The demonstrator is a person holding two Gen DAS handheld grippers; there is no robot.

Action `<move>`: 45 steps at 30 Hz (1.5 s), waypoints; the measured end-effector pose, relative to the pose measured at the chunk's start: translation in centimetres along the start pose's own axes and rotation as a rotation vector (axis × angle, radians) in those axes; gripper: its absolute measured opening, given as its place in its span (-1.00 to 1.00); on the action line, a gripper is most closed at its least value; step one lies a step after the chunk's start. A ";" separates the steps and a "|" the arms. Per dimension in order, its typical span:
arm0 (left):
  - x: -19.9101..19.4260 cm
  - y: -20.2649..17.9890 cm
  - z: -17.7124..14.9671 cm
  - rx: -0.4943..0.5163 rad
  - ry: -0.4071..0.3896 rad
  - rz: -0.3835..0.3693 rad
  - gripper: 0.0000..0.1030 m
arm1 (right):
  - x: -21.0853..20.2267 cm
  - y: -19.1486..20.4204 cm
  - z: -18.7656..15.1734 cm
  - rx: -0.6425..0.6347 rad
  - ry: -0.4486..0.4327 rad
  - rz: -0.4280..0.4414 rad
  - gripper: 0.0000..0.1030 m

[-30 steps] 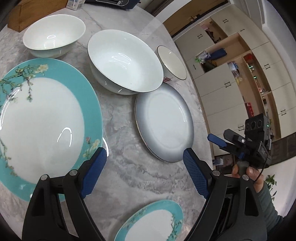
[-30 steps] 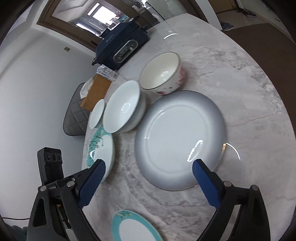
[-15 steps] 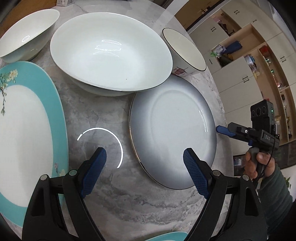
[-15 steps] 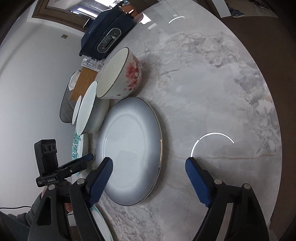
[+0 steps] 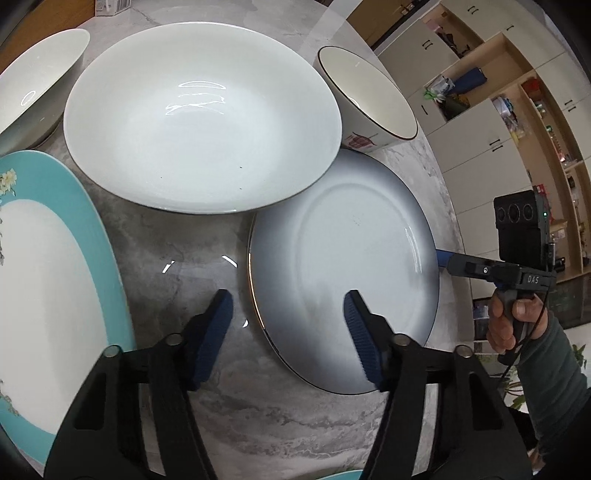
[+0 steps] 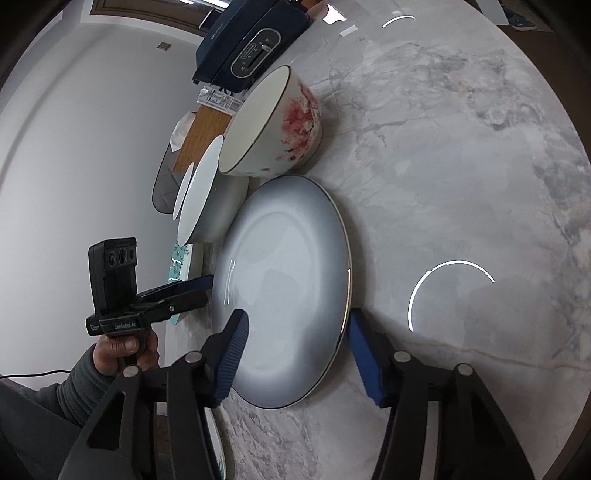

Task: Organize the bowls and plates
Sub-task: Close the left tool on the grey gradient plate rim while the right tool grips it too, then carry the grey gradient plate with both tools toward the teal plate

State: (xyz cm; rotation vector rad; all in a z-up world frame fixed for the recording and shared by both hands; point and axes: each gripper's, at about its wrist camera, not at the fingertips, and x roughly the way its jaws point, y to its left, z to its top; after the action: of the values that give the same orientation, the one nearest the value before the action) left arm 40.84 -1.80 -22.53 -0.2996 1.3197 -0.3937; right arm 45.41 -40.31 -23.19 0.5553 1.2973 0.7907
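Observation:
A grey-rimmed plate (image 5: 347,266) lies flat on the marble table (image 5: 207,373). My left gripper (image 5: 288,325) is open and straddles its left edge, one pad over the table, one over the plate. My right gripper (image 6: 295,350) is open and straddles the opposite edge of the same plate (image 6: 284,295). Behind the plate stand a large white bowl (image 5: 199,118), a floral bowl (image 6: 273,122) and a smaller white bowl (image 5: 33,85). A large teal-rimmed plate (image 5: 48,280) lies at the left.
A dark appliance (image 6: 251,40), a wooden board (image 6: 203,136) and a small box (image 5: 110,4) sit at the table's far side. A second teal plate's edge (image 6: 216,443) shows near my right gripper. Cabinets (image 5: 491,122) stand beyond the table.
Both grippers have moved in toward the grey-rimmed plate from opposite sides and narrowed their opening around its edges. The plate has not moved.

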 end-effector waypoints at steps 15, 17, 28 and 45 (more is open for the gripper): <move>-0.8 2.5 -0.6 -0.068 0.071 -0.014 -0.64 | -1.1 -1.3 -0.2 0.059 0.017 0.017 -0.19; -0.7 2.3 -0.6 -0.069 0.068 -0.010 -0.64 | -1.1 -1.1 -0.2 0.056 0.022 -0.001 -0.21; -1.0 2.6 -0.5 -0.128 0.067 0.000 -0.68 | -1.2 -0.3 -0.4 0.084 0.058 -0.149 -0.72; -1.1 2.6 -1.7 -0.106 0.080 -0.041 -0.75 | -1.4 -0.1 -2.4 0.129 0.030 -0.141 -0.71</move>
State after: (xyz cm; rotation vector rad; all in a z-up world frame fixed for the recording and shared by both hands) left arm 39.27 1.04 -23.10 -0.4033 1.4171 -0.3737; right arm 42.98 -41.65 -22.88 0.5497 1.4062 0.6035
